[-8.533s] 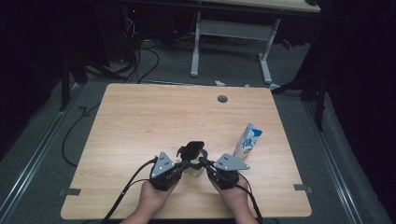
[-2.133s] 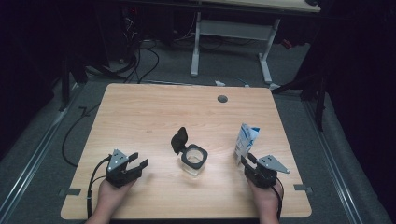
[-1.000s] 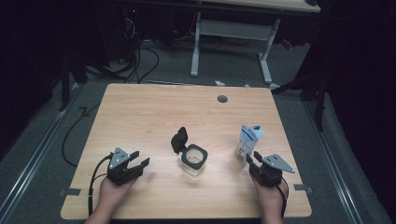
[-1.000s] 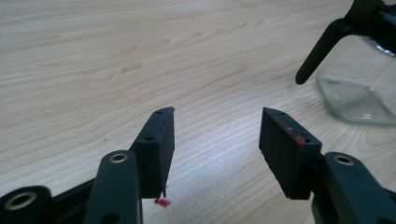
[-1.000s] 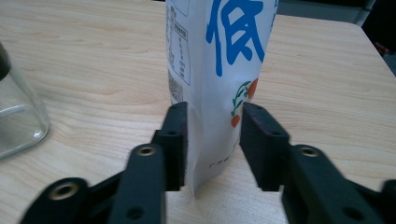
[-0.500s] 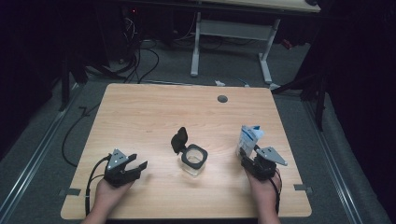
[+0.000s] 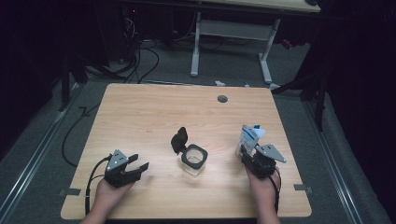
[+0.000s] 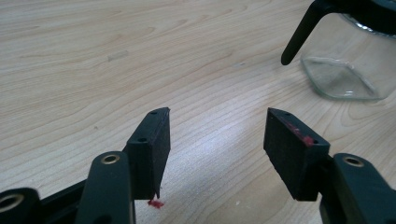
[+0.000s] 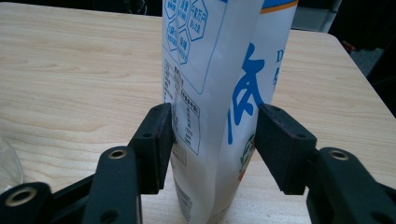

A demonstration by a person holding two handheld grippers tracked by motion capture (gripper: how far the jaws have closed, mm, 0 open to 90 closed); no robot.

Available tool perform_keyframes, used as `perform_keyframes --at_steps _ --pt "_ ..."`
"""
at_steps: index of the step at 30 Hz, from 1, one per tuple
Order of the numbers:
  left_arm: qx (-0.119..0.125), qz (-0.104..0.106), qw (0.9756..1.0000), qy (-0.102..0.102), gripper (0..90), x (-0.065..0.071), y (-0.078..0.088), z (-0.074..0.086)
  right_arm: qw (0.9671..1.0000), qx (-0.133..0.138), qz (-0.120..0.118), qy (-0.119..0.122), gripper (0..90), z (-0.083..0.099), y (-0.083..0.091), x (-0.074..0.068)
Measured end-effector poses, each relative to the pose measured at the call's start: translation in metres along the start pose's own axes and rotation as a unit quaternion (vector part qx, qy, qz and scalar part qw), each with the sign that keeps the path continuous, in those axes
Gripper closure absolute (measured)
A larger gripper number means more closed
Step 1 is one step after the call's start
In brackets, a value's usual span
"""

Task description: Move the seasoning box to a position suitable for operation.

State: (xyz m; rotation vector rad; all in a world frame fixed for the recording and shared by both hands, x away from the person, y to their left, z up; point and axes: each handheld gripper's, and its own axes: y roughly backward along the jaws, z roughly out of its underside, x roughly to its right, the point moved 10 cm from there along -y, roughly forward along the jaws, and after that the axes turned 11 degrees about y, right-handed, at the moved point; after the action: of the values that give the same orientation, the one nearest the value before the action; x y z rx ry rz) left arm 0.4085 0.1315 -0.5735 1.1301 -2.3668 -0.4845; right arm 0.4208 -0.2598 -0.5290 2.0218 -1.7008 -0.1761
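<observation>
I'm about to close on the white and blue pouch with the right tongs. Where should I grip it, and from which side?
Grip the pouch low across its narrow folded edge, coming level from the person's side, as the right tongs already sit. It stands upright, and its flat faces look thin enough to fit between the pads. Close gently: it may crumple or tip.

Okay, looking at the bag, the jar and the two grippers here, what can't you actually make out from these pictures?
- Bag: right gripper view crops its top; small print too fine to read.
- Right gripper: jaws flank the bag; left pad touches, right pad contact unclear, so grip uncertain. They just closed slightly.
- Glass jar: any contents too small to tell in high view; left gripper view's edge cuts its top.
- Left gripper: open, empty.
</observation>
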Motion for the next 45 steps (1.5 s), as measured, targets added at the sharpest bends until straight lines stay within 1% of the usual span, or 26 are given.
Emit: perform_keyframes --at_steps 4,5,6,11,13,15,17,19,25,27,29,31,34,35,37,41,45 --pt "0.001 -0.001 1.0000 0.007 41.5 -0.003 0.001 0.000 1.0000 0.009 0.000 0.003 54.5 0.000 0.001 0.000" --pt "0.003 -0.001 0.9999 0.010 41.6 -0.003 0.002 0.000 0.9999 0.015 -0.001 0.003 58.7 0.000 0.002 -0.001" --pt "0.003 -0.001 0.9999 0.010 41.6 -0.003 0.002 0.000 0.9999 0.015 -0.001 0.003 58.7 0.000 0.002 -0.001" --pt "0.006 0.001 0.9999 0.014 41.9 -0.003 0.003 -0.001 0.9995 0.030 -0.004 0.004 65.6 0.001 0.004 -0.001" --pt "0.012 0.003 0.9998 0.018 41.8 -0.003 0.004 -0.004 0.9994 0.033 -0.005 0.008 71.0 0.001 0.005 0.000" --pt "0.014 0.004 0.9998 0.016 41.4 -0.003 0.005 -0.004 0.9993 0.035 -0.003 0.012 72.5 0.001 0.005 0.000" --pt "0.017 0.004 0.9997 0.015 41.3 -0.002 0.006 -0.004 0.9993 0.037 -0.007 0.007 73.6 0.001 0.005 0.001" --pt "0.015 0.006 0.9998 0.015 41.2 -0.002 0.006 -0.003 0.9991 0.039 -0.007 0.012 74.4 0.001 0.005 0.000" --pt "0.015 0.011 0.9997 0.014 40.8 0.001 0.004 -0.002 0.9991 0.039 -0.013 0.009 76.7 0.001 0.006 0.000" --pt "0.014 0.011 0.9998 0.010 40.8 0.001 0.004 -0.002 0.9990 0.040 -0.016 0.011 77.4 0.001 0.006 0.000" --pt "0.014 0.014 0.9997 0.012 40.6 0.002 0.004 -0.002 0.9990 0.039 -0.016 0.013 78.1 0.002 0.006 0.000" --pt "0.014 0.014 0.9998 0.008 40.7 0.002 0.005 -0.002 0.9988 0.039 -0.018 0.023 78.6 0.001 0.006 -0.001" --pt "0.016 0.017 0.9997 0.004 41.6 0.004 0.005 -0.001 0.9988 0.037 -0.021 0.024 78.8 0.001 0.006 -0.002" --pt "0.015 0.021 0.9997 0.002 42.1 0.006 0.005 -0.001 0.9987 0.037 -0.025 0.024 78.9 0.001 0.006 -0.002" --pt "0.016 0.020 0.9997 0.001 42.2 0.006 0.004 0.000 0.9987 0.038 -0.026 0.023 78.9 0.001 0.006 -0.002" --pt "0.009 0.010 0.9998 -0.013 41.0 0.006 0.003 0.002 0.9987 0.037 -0.029 0.020 79.0 0.001 0.006 -0.001" --pt "0.013 0.006 0.9998 -0.015 39.2 0.007 0.002 0.001 0.9986 0.036 -0.030 0.023 79.7 0.000 0.006 -0.001"
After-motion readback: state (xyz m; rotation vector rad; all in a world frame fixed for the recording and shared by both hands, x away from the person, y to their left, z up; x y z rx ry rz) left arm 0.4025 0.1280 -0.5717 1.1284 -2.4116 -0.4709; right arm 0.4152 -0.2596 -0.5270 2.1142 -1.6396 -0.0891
